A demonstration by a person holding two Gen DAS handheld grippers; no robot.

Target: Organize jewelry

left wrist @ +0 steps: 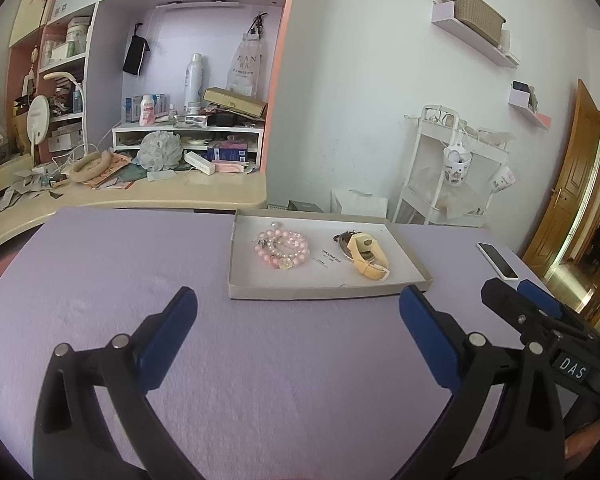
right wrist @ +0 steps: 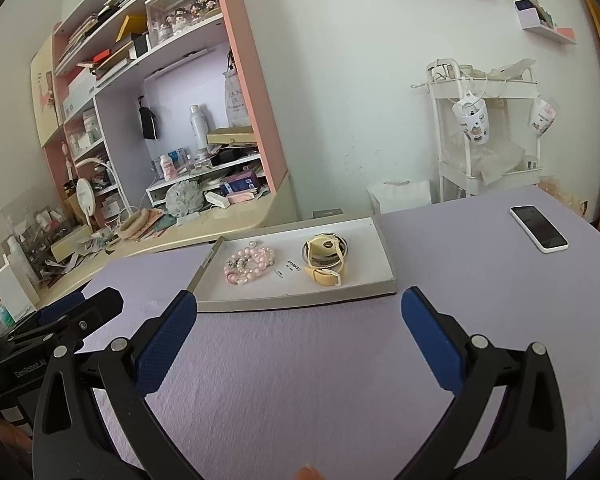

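A shallow grey cardboard tray (left wrist: pixel 324 291) (right wrist: pixel 296 300) lies on the lilac table. In it lie pink bead bracelets (left wrist: pixel 283 247) (right wrist: pixel 249 264) on the left, and a yellow-strapped watch (left wrist: pixel 367 256) (right wrist: pixel 325 258) with a dark bangle under it on the right. My left gripper (left wrist: pixel 298 300) is open and empty, just short of the tray's near wall. My right gripper (right wrist: pixel 299 300) is open and empty, also at the tray's near wall. Each gripper shows at the edge of the other's view: the right one (left wrist: pixel 520 292), the left one (right wrist: pixel 96 300).
A white phone (left wrist: pixel 497 260) (right wrist: pixel 539 228) lies on the table right of the tray. A cluttered desk with shelves (left wrist: pixel 140 184) stands behind on the left. A white trolley (right wrist: pixel 488 136) stands behind on the right. A wooden door (left wrist: pixel 572 184) is at the far right.
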